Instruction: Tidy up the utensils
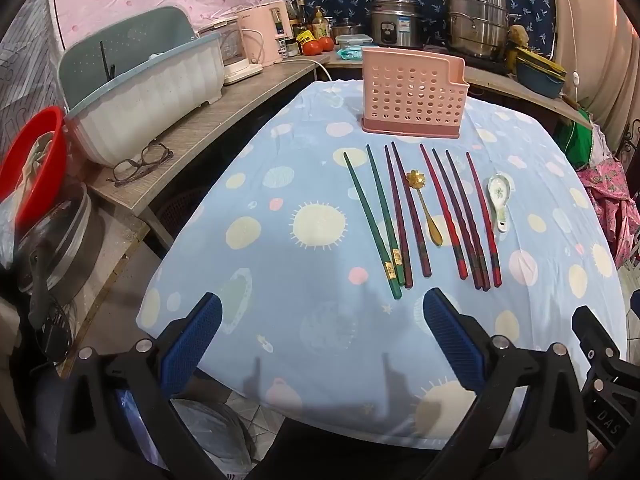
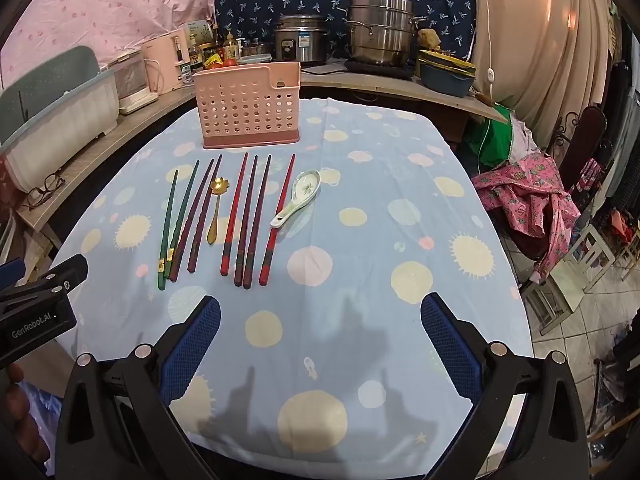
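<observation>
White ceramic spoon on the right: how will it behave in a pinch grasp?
The white ceramic spoon looks glazed and rigid, so probably slippery and chip-prone if dropped. Its curved bowl faces up and the handle tapers, so pushing it on the tablecloth may pivot it rather than slide it straight. Likely light; the handle seems the safer pinch point.

A matt cotton-like tablecloth (image 2: 360, 208), pale blue with printed dots, lies slightly creased. On it stands a perforated pink plastic utensil holder (image 2: 248, 108) with a dull sheen. The green chopsticks (image 2: 170, 224) and red chopsticks (image 2: 250, 220) look lacquered and smooth; a gold spoon (image 2: 216, 208) gleams like polished metal, and the white soup spoon (image 2: 298, 196) shows a glossy ceramic glaze. Behind, a steel steamer pot (image 2: 380, 32) shines, brushed and reflective. Both grippers' fingertips (image 2: 192, 344) carry ribbed blue rubbery pads on matt black plastic.
</observation>
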Tool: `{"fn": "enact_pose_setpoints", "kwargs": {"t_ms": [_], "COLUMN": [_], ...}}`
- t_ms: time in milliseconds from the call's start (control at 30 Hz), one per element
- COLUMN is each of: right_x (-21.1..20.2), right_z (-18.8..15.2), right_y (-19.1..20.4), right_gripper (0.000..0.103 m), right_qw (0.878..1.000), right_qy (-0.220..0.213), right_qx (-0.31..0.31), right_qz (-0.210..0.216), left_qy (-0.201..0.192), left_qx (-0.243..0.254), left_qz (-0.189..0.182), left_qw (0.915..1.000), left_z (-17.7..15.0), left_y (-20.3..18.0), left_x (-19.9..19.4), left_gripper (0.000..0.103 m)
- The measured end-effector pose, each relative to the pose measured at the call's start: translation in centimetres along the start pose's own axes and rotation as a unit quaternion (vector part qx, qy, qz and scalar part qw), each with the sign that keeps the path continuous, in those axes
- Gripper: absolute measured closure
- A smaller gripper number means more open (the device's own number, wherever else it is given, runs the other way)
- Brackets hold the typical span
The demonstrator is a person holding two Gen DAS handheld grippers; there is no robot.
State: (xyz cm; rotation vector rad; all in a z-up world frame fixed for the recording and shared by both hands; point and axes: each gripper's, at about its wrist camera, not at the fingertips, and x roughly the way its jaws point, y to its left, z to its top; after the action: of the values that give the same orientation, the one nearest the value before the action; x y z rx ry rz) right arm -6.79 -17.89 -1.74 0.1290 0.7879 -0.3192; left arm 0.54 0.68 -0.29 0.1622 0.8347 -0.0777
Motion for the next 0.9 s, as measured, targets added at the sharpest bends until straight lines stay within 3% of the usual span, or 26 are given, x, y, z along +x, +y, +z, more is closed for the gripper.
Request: {"fn": "enact_pose_setpoints", "kwargs": {"t_ms": [900], "right_x": [0.69], "right_z": [0.10], "right_y": [-0.37], "right_gripper": [0.007], "right_qw": [1.000], "right_qy": [0.007], "right_qx": [0.004], "right_qz": [0.000], "left_qy": [0.012], "left_qx": [-0.005], "left_qz": [-0.007], "left_qw": [0.9999], "left_z": [0.18], "left_y": [0.03], "left_x": [0.85], "left_gripper": [0.007]}}
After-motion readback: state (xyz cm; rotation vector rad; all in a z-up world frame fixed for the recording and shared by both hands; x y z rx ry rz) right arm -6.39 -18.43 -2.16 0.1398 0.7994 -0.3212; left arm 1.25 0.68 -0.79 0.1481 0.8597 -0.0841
